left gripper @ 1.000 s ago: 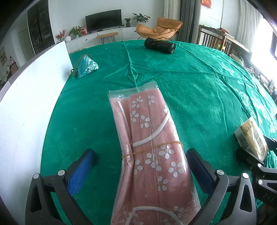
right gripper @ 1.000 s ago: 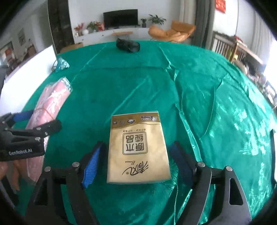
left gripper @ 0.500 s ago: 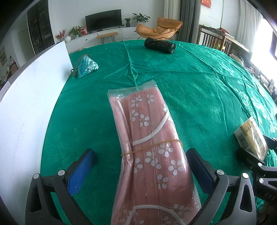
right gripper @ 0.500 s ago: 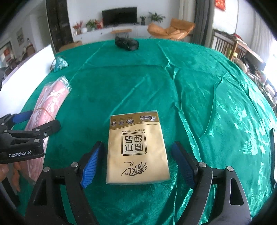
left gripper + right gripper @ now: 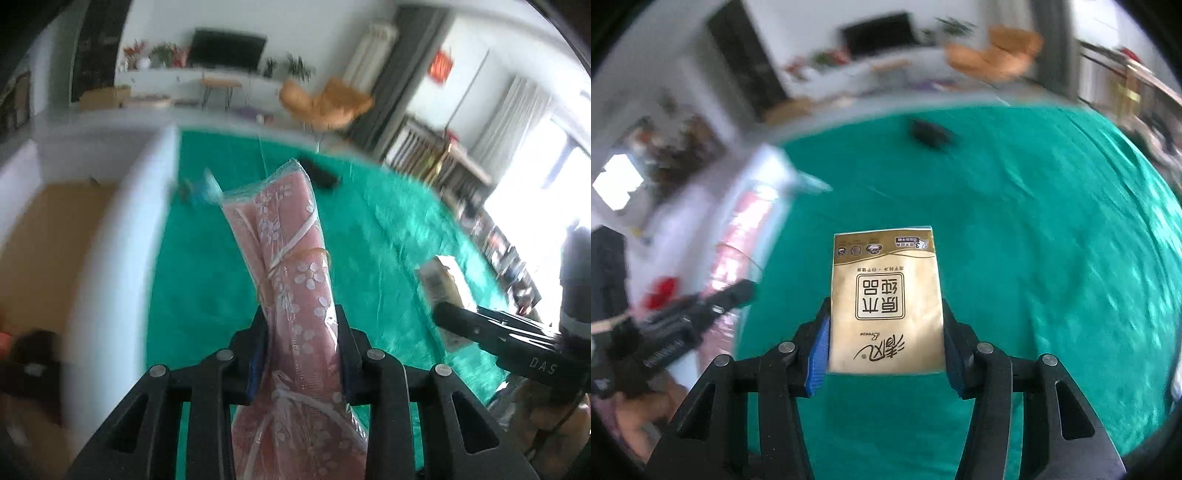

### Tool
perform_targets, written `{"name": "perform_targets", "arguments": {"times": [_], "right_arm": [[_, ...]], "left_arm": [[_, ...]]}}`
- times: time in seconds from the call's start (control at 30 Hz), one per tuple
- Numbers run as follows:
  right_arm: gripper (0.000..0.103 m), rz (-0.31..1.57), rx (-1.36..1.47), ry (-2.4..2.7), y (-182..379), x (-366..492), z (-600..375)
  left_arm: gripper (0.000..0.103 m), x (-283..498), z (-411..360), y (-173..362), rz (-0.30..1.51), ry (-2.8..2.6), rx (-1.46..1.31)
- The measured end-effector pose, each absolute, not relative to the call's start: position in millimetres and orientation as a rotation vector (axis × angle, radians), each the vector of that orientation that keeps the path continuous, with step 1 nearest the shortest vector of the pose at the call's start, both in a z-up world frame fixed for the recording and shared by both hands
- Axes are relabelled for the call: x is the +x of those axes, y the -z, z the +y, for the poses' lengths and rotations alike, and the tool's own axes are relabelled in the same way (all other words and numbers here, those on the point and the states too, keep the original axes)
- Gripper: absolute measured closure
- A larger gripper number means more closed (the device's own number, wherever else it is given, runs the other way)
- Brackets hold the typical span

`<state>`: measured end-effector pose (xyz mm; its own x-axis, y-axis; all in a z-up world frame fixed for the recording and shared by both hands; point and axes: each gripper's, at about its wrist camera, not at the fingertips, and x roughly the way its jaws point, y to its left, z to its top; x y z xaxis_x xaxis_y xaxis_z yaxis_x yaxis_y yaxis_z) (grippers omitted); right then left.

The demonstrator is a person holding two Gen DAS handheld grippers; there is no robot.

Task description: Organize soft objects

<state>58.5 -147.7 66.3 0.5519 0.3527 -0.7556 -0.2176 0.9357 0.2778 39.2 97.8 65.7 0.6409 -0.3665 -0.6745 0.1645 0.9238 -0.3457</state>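
- Green cloth (image 5: 1052,240) covers a big round table in a living room; a white box wall (image 5: 122,236) stands along the table's left edge, its brown inside showing beyond.
- Left gripper (image 5: 301,350) is clamped narrow on the pink mask pack (image 5: 295,266), which is lifted off the cloth, its long axis running straight out from the fingers.
- Right gripper (image 5: 884,343) pinches the gold tissue pack (image 5: 884,299) by its long sides, also raised clear of the table.
- Judged from this, the box lies to the left, so the left gripper is nearer and the mask pack would go in end first.
- Both views are blurred; a black bundle (image 5: 932,134) lies near the far edge.
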Motion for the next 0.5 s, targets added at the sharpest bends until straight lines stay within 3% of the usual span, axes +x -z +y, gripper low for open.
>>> {"name": "perform_targets", "arguments": {"times": [0.13,0.2,0.23,0.27,0.3,0.33,0.37,0.5], "right_arm": [[0.048,0.849,0.134,-0.578,-126.6,50.8,-65.9],[0.048,0.834,0.118,-0.696,-143.3,46.4,-19.5],[0.047,0.84,0.112,-0.768,-147.0,44.1,9.6],[0.044,0.848,0.11,-0.812,-146.8,43.1,28.1],[0.044,0.858,0.112,-0.853,-144.4,42.2,45.6],[0.033,0.886,0.122,-0.913,-136.4,40.3,67.9],[0.027,0.916,0.122,-0.944,-129.7,39.9,79.7],[0.027,0.989,0.123,-0.945,-101.6,33.2,90.6]], "left_arm": [[0.07,12.4,175.8,-114.8,0.733,0.153,-0.219],[0.065,-2.5,227.0,-124.3,0.738,0.004,-0.194],[0.048,-7.5,246.4,-122.5,0.751,-0.055,-0.19],[0.021,-11.2,258.9,-119.1,0.76,-0.096,-0.189],[0.009,-16.5,278.2,-110.8,0.775,-0.165,-0.193],[0.0,-21.1,290.4,-103.3,0.783,-0.212,-0.201],[0.0,-25.9,302.5,-93.8,0.796,-0.258,-0.208],[0.0,-37.4,329.7,-62.2,0.891,-0.349,-0.212]]}}
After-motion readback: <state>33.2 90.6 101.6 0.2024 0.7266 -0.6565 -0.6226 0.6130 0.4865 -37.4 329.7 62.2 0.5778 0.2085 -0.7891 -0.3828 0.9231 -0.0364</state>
